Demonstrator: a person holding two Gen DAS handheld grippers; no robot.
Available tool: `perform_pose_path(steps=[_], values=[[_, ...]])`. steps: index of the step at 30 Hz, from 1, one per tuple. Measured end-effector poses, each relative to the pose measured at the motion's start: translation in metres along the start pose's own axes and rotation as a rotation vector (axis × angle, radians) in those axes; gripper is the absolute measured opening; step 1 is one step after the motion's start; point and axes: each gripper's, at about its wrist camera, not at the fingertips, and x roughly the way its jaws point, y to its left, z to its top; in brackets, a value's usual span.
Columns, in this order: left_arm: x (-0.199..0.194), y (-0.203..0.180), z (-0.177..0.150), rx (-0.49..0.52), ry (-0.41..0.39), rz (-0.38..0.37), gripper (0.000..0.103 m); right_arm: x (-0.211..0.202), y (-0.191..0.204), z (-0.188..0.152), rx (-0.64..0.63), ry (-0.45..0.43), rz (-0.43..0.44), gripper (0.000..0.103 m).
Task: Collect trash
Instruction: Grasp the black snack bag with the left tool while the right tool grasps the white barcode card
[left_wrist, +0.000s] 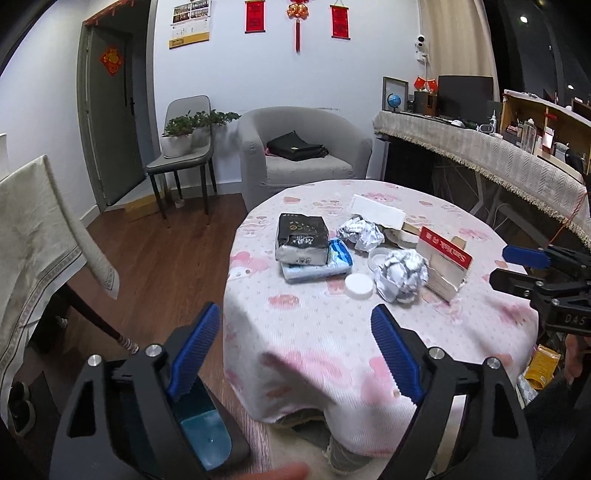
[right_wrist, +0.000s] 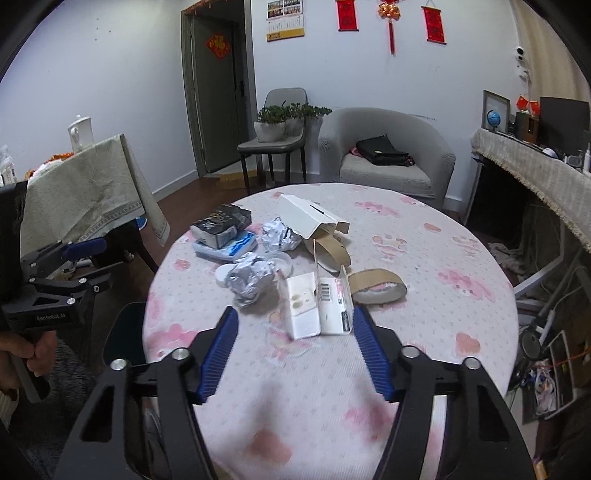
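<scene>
Trash is lying in a loose heap across the far half of your round counter (right_wrist: 406, 332), which is wearing a pink-patterned cloth. A crumpled foil ball (right_wrist: 249, 282) is sitting nearest your side, touching a white lid (left_wrist: 359, 285) and a shallow white dish (right_wrist: 281, 261). Just right of the ball, an opened card box (right_wrist: 319, 308) with a red face is standing on its edge. A roll of brown tape (right_wrist: 378, 286) is lying just beyond the box's right end. A second foil wad (right_wrist: 279, 234) is resting farther back, beside a long white carton (right_wrist: 308, 218) with an open end. To the left, a black packet (left_wrist: 302, 240) is lying on top of a blue wipes pack (left_wrist: 317, 264).

Your right gripper (right_wrist: 295, 354) is hovering over the near part of the counter, its blue pads standing apart with nothing between them, the card box just ahead. Your left gripper (left_wrist: 291, 354) is hanging at the counter's left edge, its pads spread wide and empty, well short of the heap.

Beyond the counter, a grey armchair (right_wrist: 388, 155) is holding a black bag (right_wrist: 382, 149), and a chair (right_wrist: 273, 144) beside it is carrying potted plants (right_wrist: 284, 116). Red hangings (right_wrist: 391, 18) are decorating the back wall.
</scene>
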Motion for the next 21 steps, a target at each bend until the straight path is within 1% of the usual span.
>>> perform_pose_path(steps=[4,11,15,17,21], values=[[0.018,0.003,0.012,-0.015,0.015,-0.033,0.085,0.017,-0.003,0.009,-0.016,0.014,0.010,0.053],[0.054,0.000,0.032,0.004,0.025,-0.037,0.085,0.042,-0.012,0.017,-0.019,0.033,0.024,0.053],[0.077,-0.002,0.039,0.007,0.038,-0.034,0.082,0.053,-0.017,0.018,-0.022,0.048,0.035,0.051],[0.086,0.000,0.042,0.004,0.045,-0.033,0.082,0.058,-0.018,0.018,-0.028,0.053,0.041,0.046],[0.101,0.002,0.045,-0.007,0.058,-0.032,0.082,0.068,-0.020,0.018,-0.026,0.062,0.051,0.040]])
